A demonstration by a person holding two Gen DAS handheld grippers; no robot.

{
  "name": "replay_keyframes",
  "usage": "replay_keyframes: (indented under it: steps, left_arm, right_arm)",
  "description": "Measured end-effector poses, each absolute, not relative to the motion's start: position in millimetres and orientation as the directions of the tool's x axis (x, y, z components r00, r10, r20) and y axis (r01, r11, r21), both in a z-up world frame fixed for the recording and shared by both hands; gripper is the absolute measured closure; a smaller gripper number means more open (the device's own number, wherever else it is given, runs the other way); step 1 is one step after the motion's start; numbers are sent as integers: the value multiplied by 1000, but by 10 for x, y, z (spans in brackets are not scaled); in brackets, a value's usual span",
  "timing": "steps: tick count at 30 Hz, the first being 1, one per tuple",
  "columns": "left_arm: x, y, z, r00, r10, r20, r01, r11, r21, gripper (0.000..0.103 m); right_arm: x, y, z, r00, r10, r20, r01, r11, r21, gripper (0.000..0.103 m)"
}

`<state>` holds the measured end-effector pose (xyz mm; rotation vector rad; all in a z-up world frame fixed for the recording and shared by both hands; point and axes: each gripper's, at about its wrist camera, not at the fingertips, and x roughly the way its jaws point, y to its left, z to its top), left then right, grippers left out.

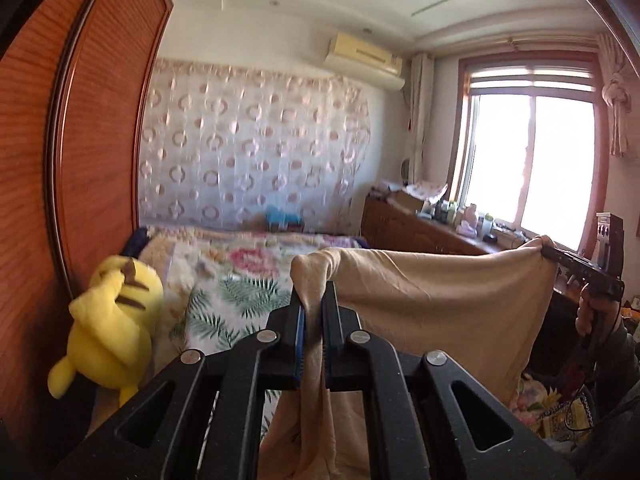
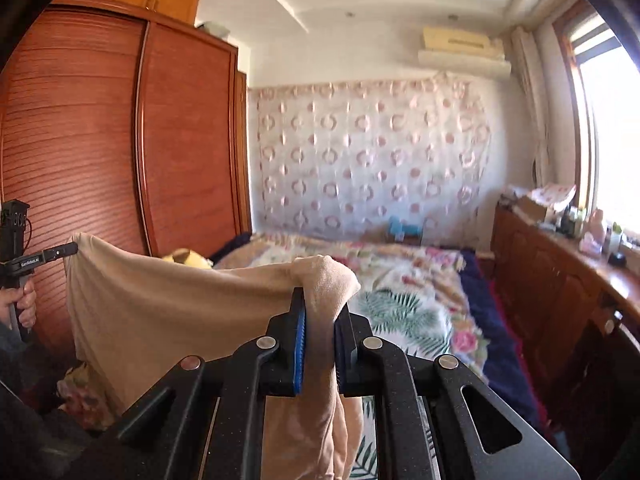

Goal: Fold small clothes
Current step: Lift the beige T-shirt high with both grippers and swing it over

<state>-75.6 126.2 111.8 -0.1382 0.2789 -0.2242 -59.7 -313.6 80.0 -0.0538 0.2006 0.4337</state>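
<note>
The left gripper [image 1: 314, 300] is pressed together on one top corner of a beige garment [image 1: 440, 304], cloth bunched between its blue pads and spilling over the tips. The right gripper [image 2: 320, 312] pinches the opposite corner the same way. In the left wrist view the right gripper sits out at about 3 o'clock, with the person's hand [image 1: 596, 314] on its handle below; in the right wrist view the left one is at 9 o'clock.

The step in hand looks like the lift-and-spread before a fold. To do it well, keep both pinches level and draw them apart until the sagging top edge runs straight. Then lower the cloth flat onto the bedspread [image 1: 240, 280] ahead, bottom edge first, without letting either corner slip.

The garment hangs in the air between the two grippers, above the near end of the bed. It is thin, soft, stretchy-looking fabric in a plain tan, with its upper edge dipping in the middle. What kind of garment it is I cannot say, since its lower part is hidden behind the gripper bodies. A yellow plush toy [image 1: 108, 320] leans at 9 o'clock beside the wooden wardrobe [image 1: 92, 140].
</note>
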Motion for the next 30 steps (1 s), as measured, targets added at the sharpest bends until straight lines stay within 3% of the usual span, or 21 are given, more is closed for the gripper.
replay_keyframes:
  steps: [11, 18, 21, 30]
  left_arm:
    - [-647, 1273, 1952, 976, -211, -55, 207, 976, -68, 96]
    - [-359, 1277, 2385, 985, -174, 4, 174, 985, -4, 96]
    - [-24, 1278, 2353, 989, -148, -26, 149, 989, 12, 96]
    - [1268, 1259, 1547, 971, -84, -222, 95, 995, 37, 95]
  right_arm:
    - [-992, -3259, 1625, 927, 376, 4, -371, 917, -145, 92]
    - [-789, -3180, 2043, 934, 345, 93, -321, 924, -207, 92]
    - [-476, -3040, 2014, 945, 319, 75, -297, 931, -212, 92]
    - [888, -2466, 1449, 961, 222, -165, -260, 930, -262, 92]
